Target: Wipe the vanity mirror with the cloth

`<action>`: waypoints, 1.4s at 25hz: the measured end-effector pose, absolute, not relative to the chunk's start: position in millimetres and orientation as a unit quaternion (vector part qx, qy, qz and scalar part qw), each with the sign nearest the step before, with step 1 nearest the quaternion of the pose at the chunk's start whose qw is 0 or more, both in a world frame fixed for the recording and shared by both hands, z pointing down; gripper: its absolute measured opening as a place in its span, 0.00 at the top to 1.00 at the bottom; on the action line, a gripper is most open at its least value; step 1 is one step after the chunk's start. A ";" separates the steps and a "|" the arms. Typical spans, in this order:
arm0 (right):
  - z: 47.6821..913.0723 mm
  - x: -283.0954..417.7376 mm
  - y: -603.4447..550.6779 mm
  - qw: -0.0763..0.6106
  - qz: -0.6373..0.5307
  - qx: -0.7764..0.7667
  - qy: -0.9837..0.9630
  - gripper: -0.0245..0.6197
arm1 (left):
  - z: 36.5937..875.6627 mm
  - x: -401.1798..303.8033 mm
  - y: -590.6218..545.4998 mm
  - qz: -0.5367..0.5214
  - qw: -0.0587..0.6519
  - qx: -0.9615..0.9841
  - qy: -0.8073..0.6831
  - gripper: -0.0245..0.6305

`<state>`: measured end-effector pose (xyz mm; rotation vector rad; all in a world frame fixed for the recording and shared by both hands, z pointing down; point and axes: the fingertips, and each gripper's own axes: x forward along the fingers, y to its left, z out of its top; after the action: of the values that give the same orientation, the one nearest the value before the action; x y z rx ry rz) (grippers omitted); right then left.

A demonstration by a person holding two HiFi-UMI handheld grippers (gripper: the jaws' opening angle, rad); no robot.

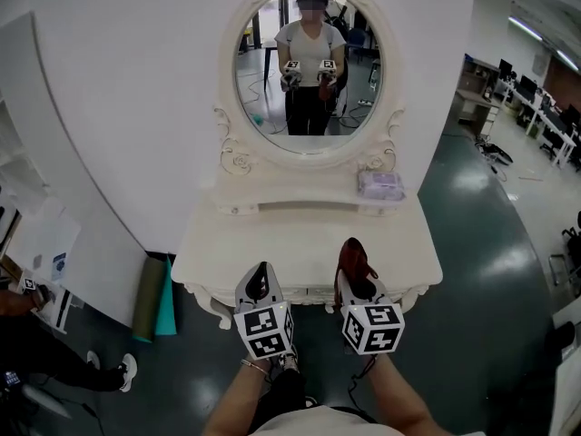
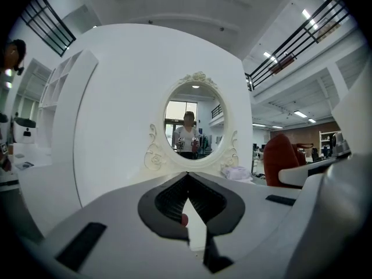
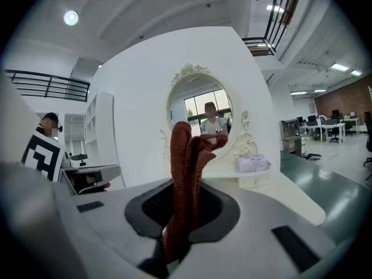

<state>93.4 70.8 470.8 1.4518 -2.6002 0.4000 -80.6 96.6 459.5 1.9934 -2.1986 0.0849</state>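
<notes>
The oval vanity mirror [image 1: 309,71] in its ornate white frame stands at the back of the white vanity table [image 1: 300,243]. It also shows straight ahead in both gripper views [image 2: 189,135] [image 3: 203,112]. My right gripper [image 1: 354,275] is over the table's front edge, shut on a reddish-brown cloth [image 1: 352,254]. The cloth [image 3: 182,150] sticks up folded between the jaws of that gripper [image 3: 187,183]. My left gripper [image 1: 260,284] is beside it to the left. Its jaws [image 2: 187,176] are shut with nothing held. Both grippers are well short of the glass.
A lilac packet [image 1: 379,185] lies on the vanity's small shelf at the right, under the mirror. Rolled green mats [image 1: 156,298] lean by the table's left side. White shelving [image 1: 14,180] and a person [image 1: 36,334] are at the left, office desks [image 1: 536,107] far right.
</notes>
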 end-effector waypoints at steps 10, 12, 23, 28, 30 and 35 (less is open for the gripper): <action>469.4 79.5 -15.8 0.070 0.123 0.504 -0.852 0.87 | 460.7 -93.1 -0.8 0.022 0.082 0.691 -0.718 0.96; 463.1 69.5 -37.8 0.068 0.118 0.505 -0.852 0.87 | 454.6 -102.9 -24.6 0.016 0.078 0.692 -0.718 0.96; 440.3 14.3 -158.8 0.053 0.098 0.509 -0.854 0.87 | 439.0 -144.7 -148.6 0.011 0.061 0.705 -0.706 0.96; 448.6 -1.8 -195.9 0.056 0.107 0.512 -0.850 0.87 | 443.5 -163.4 -193.9 0.018 0.067 0.708 -0.703 0.96; 454.1 -1.5 -204.2 0.063 0.110 0.517 -0.847 0.87 | 446.9 -166.0 -208.7 0.016 0.075 0.709 -0.701 0.96; 468.1 6.3 -225.1 0.085 0.122 0.519 -0.842 0.87 | 461.7 -158.9 -235.1 0.022 0.098 0.711 -0.696 0.96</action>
<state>6.3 -225.1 468.1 1.5465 -2.5112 0.3649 -158.9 -235.1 461.7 2.1042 -2.0592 0.0636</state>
